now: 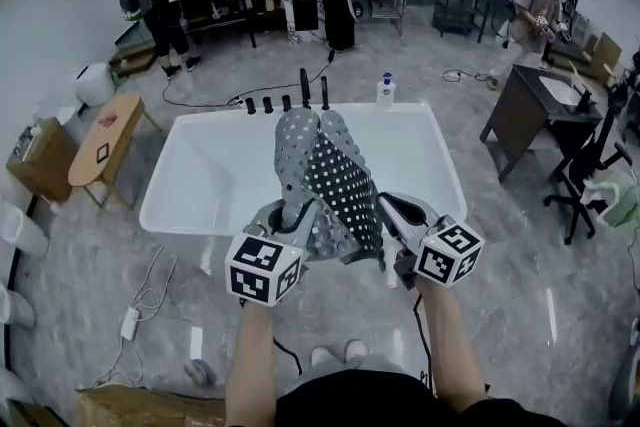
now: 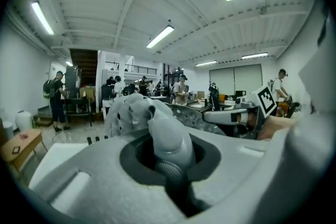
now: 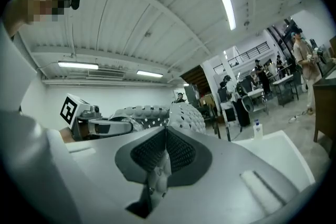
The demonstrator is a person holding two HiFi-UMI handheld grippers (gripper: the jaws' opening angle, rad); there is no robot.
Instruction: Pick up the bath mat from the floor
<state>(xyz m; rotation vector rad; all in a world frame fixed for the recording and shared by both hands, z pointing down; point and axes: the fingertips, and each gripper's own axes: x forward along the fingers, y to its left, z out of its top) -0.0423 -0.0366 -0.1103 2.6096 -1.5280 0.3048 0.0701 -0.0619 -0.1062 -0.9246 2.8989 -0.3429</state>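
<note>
Head view: the grey perforated rubber bath mat [image 1: 330, 170] is held folded between both grippers, off the floor, with the white rectangular bathtub [image 1: 200, 205] beneath it. Only the left gripper view shows the left gripper [image 2: 169, 162] clamped on a thick rolled fold of the mat. The right gripper view shows the right gripper [image 3: 159, 170] pinched shut on a thin edge.

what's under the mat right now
A white tub lies below the mat, held up by the left gripper and right gripper. The mat covers the tub's middle, so anything lying there cannot be seen.
</note>
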